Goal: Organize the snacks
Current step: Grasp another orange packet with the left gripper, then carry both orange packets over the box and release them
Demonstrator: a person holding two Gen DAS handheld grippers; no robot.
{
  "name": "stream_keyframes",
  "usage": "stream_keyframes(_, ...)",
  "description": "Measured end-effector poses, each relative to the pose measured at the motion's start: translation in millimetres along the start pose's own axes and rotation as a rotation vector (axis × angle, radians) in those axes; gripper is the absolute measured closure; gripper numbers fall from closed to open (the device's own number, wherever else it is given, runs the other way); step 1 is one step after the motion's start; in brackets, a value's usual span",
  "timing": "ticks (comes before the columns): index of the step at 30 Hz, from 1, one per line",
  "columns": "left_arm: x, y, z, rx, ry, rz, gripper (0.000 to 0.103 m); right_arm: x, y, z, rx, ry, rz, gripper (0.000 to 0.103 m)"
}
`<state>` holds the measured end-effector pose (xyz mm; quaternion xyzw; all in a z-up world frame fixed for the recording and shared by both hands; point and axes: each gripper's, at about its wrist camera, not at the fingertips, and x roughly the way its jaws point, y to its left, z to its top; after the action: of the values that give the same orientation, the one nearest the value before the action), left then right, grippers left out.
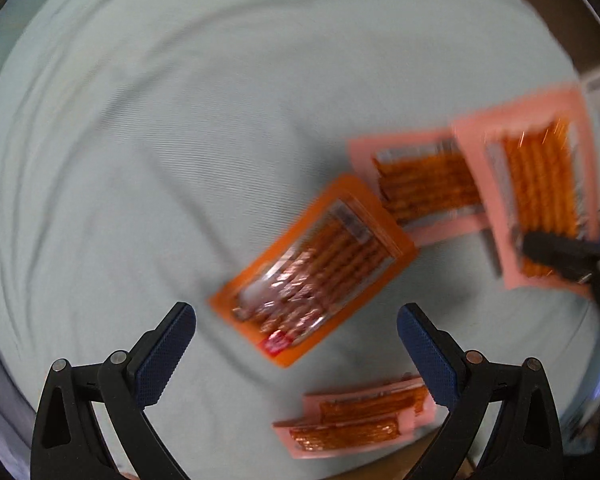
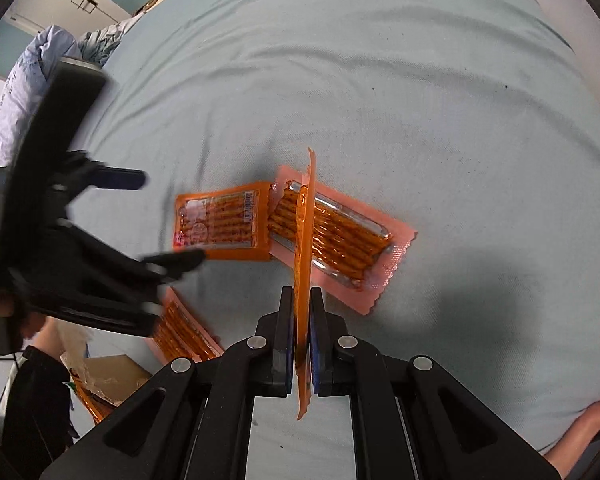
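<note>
My left gripper is open and empty, hovering above an orange snack pack of spicy sticks lying on the pale green sheet. A pink pack lies just beyond it, and another pink pack lies near the bed edge. My right gripper is shut on a pink pack, held edge-on above the lying pink pack and orange pack. In the left wrist view the held pack hangs at the right. The left gripper shows at the left in the right wrist view.
The bed edge runs along the bottom of both views. A cardboard box with more packs sits on the floor at lower left. Crumpled bedding lies at the far left. The sheet stretches wide beyond the packs.
</note>
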<state>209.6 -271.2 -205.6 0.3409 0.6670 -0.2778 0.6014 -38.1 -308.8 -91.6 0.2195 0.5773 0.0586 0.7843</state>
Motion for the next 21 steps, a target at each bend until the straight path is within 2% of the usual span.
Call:
stream_keyframes(4,19.5,-16.4,11.2,0.064,0.026,0.08,0.001,1.9,-13.0,-2.8,0.037,-0.001,0.024,0.099)
stream_keyframes(5,22.5,-16.8,13.4,0.054,0.03,0.074,0.003,1.7,-15.2,-3.4,0.04,-0.002,0.029,0.099)
stream_keyframes(6,25.7,-16.3,14.2,0.038,0.041,0.05,0.01,0.8,-16.8,-4.4,0.043,-0.002,0.032,0.099)
stream_keyframes(8,25.1,-18.7,12.9,0.053,0.033,0.038,0.017,-1.3,-17.5,-5.8,0.045,-0.002,0.036,0.099)
stream_keyframes(10,18.8,-23.1,9.9,0.084,0.023,0.01,0.04,-3.0,-18.7,-6.4,0.046,-0.005,0.039,0.099)
stream_keyframes(13,10.0,-23.9,3.9,0.088,0.003,0.023,0.062,-5.9,-18.5,-5.3,0.049,-0.01,0.042,0.099)
stream_keyframes(14,7.8,-24.2,1.3,0.087,-0.003,0.028,0.067,-6.6,-18.0,-4.9,0.049,-0.008,0.044,0.099)
stream_keyframes(15,2.8,-24.0,-3.7,0.083,-0.015,0.029,0.079,-6.9,-18.0,-5.2,0.052,-0.005,0.044,0.099)
stream_keyframes(16,-3.1,-25.4,-9.6,0.084,-0.037,0.033,0.097,-6.8,-16.6,-4.7,0.056,-0.001,0.046,0.099)
stream_keyframes(21,-66.1,-0.9,-42.5,-0.052,-0.157,0.08,0.098,-14.0,0.9,-0.7,0.032,-0.01,0.07,0.099)
